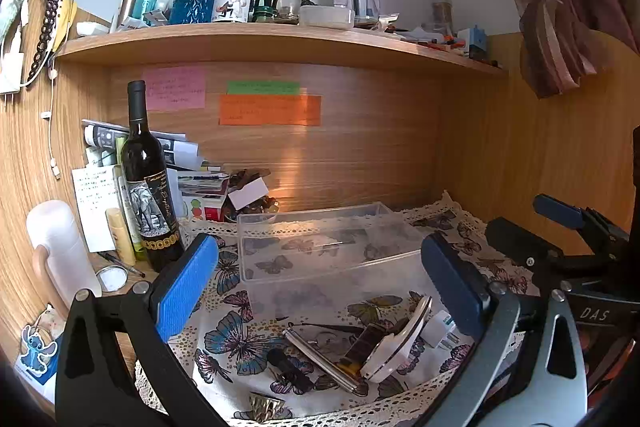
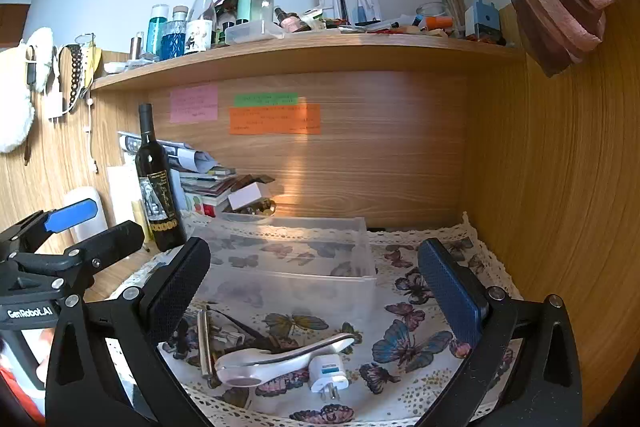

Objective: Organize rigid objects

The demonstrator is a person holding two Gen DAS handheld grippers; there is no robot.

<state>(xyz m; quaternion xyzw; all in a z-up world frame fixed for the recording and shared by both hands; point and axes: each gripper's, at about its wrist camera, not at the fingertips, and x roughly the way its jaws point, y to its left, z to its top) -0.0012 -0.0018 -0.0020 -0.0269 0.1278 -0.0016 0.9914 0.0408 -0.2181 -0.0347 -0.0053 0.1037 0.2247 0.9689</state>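
A clear plastic bin (image 1: 320, 247) (image 2: 304, 259) stands empty on a butterfly-print cloth. In front of it lies a pile of small rigid items: a white hand mirror (image 1: 394, 341) (image 2: 280, 357), a white plug adapter (image 1: 440, 331) (image 2: 326, 375), a metal rod (image 1: 320, 361) (image 2: 204, 341) and a small black cylinder (image 1: 288, 367). My left gripper (image 1: 316, 291) is open, its jaws spread around the pile and above it. My right gripper (image 2: 316, 287) is open, also above the pile. Both are empty.
A dark wine bottle (image 1: 150, 187) (image 2: 158, 183) stands at the left beside papers and books (image 1: 188, 171). A white bottle (image 1: 60, 251) is at the far left. A crowded shelf (image 1: 280, 39) runs overhead. A wooden wall (image 2: 560, 207) closes the right side.
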